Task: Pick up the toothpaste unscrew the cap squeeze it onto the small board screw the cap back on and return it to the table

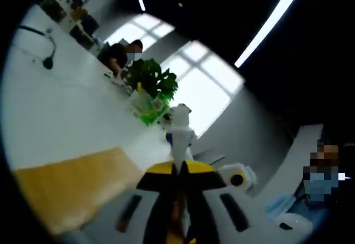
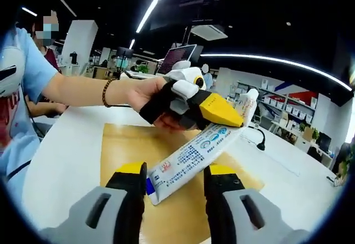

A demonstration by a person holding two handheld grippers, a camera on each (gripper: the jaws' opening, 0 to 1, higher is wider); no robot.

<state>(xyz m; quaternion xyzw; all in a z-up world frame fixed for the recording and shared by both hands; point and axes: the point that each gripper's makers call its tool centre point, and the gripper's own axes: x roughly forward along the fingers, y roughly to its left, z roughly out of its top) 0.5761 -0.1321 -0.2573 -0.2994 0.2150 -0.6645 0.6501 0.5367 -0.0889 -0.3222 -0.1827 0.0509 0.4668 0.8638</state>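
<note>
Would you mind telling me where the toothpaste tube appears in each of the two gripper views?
Left gripper view: the toothpaste tube rises end-on from between the left gripper fingers, just right of centre, cap end uppermost.
Right gripper view: the tube lies diagonally across the centre, flat end low between the right gripper fingers, cap end up right, the left gripper clamped near that end.
Shared landmark: the yellow board on the white table.

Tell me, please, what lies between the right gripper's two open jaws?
In the right gripper view, the flat tail of the white toothpaste tube, with the tan wooden board beneath it.
</note>
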